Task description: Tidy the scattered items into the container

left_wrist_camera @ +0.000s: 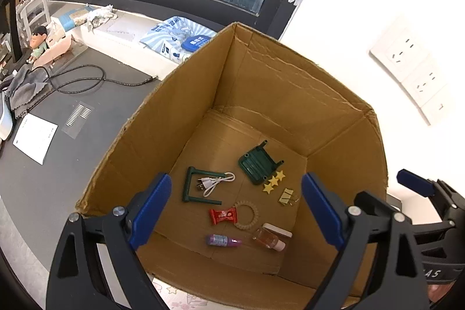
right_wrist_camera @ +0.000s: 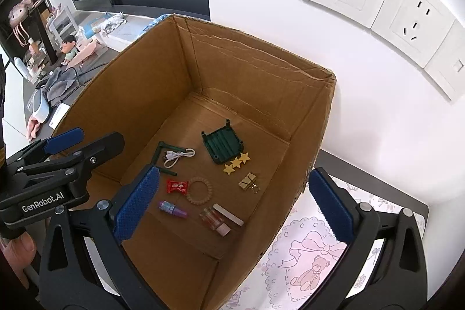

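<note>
Hovering over the box [left_wrist_camera: 290, 83], both grippers, left [left_wrist_camera: 232, 211] and right [right_wrist_camera: 235, 205], hang wide open, holding nothing. Items lie on the box floor: stand [left_wrist_camera: 257, 166], cable [left_wrist_camera: 216, 182], stars [left_wrist_camera: 273, 180], candy [left_wrist_camera: 222, 215], hair tie [left_wrist_camera: 255, 212]. Right gripper's left finger [right_wrist_camera: 136, 202] hides the frame's [right_wrist_camera: 162, 150] corner. Box's near wall is cut off; plenty of bare floor left.
</note>
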Available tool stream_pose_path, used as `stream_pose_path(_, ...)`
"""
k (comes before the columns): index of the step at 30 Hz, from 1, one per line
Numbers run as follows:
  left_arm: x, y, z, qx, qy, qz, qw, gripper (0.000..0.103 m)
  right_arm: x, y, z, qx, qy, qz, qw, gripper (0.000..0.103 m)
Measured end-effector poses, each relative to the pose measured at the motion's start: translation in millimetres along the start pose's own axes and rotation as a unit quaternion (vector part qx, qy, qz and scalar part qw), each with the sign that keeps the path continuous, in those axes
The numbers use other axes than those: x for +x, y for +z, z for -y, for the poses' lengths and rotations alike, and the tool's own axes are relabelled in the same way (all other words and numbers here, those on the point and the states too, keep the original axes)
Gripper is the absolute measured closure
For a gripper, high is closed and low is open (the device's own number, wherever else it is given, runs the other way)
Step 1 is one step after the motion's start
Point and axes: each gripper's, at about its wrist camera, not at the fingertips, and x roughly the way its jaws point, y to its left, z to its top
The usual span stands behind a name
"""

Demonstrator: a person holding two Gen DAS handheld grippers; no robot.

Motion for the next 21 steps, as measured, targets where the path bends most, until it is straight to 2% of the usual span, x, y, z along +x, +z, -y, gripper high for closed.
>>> stream_pose_path(12,-34,-8,10,0.014,0.006,0.025,0.9996,0.013,-26,-12,7,0.022,0.007,0.025,0.999,0.000)
stream_pose_path(21,-60,-24,43,0.034,0.008,0.038,0.9987,0.013,-64,-35,29,0.041,0.016,0.050,0.998,0.000)
